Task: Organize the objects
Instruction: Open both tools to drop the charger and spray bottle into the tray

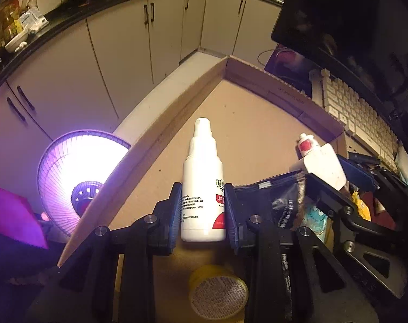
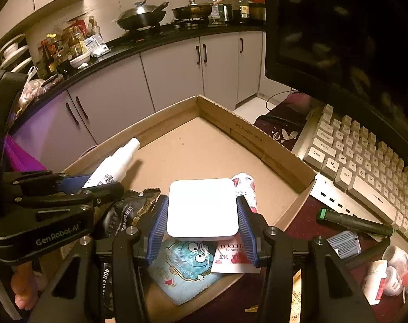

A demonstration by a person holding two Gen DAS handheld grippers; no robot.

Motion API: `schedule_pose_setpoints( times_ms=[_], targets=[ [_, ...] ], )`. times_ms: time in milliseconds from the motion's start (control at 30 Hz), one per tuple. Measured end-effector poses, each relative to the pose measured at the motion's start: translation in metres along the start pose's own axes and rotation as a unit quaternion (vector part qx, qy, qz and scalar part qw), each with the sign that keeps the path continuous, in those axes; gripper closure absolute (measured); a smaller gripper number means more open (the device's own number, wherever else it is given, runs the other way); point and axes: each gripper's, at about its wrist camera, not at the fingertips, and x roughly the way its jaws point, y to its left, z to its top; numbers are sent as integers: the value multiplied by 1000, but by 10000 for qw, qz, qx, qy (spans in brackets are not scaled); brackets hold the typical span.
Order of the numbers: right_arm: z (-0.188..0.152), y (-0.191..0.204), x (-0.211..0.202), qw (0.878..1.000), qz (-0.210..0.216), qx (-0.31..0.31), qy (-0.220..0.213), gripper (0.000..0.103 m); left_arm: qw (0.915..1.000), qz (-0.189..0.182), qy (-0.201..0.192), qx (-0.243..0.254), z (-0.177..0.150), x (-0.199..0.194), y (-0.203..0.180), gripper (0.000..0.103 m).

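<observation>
1. The left gripper (image 1: 204,210) pinches a white plastic spray bottle (image 1: 202,188) between its blue ribbed pads. The bottle is round and smooth, with a red patch and tiny print too small to read. Its nozzle points to the far side, over the bare floor of the cardboard box (image 1: 244,123).
2. The right gripper (image 2: 202,215) pinches a flat white square box (image 2: 202,207) with rounded corners. It is smooth and plain on top, and it hangs above the near part of the cardboard box (image 2: 217,145).
3. The side of the left gripper (image 2: 55,210) reads "GenRobot.AI".
4. Under the white box lies a hand cream tube (image 2: 239,255) with red flowers. It reads "L'OCCIT", "EN PROVEN" and "30ML".
5. Left of the tube lies a soft blue packet (image 2: 185,266) with a cartoon face.
6. A shiny dark pouch (image 2: 128,215) with a zigzag edge lies farther left.
7. A yellow round tin (image 1: 218,290) sits near the left gripper.
8. Right of the cardboard box is a white keyboard (image 2: 365,167); its keys read "CTRL", "SHIFT" and "ALT".
9. A dark marker (image 2: 354,222) with a green end lies near the keyboard.
</observation>
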Motion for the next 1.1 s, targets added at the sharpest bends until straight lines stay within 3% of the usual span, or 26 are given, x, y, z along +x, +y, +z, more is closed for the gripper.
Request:
schedule_pose_setpoints(
  times_ms=[500,667,733,800,967,1100],
  targets=[
    [-3,2,6,9999,-94,-49,52,52,10000,28,46,-29,-3,6,-1,73],
    [-1,-2,-1,9999,124,16,-15,52,9998,-5,-106,-189,-6,-6,5,72],
    [-1,-2,-13,9998,141,-30,-149,45,9994,-41,-204,-266,-8,-15,7,65],
    [-4,-4,-26,9997,83,-33,-243,41,9986,-109,-385,-358,-13,-27,8,47],
    [-27,-20,-59,9986,245,288,-371,41,9965,-131,-726,-396,-33,-60,-1,45],
    [-54,-38,-77,9976,239,551,-356,41,9949,-436,-894,-155,-55,-82,-27,42]
  ],
)
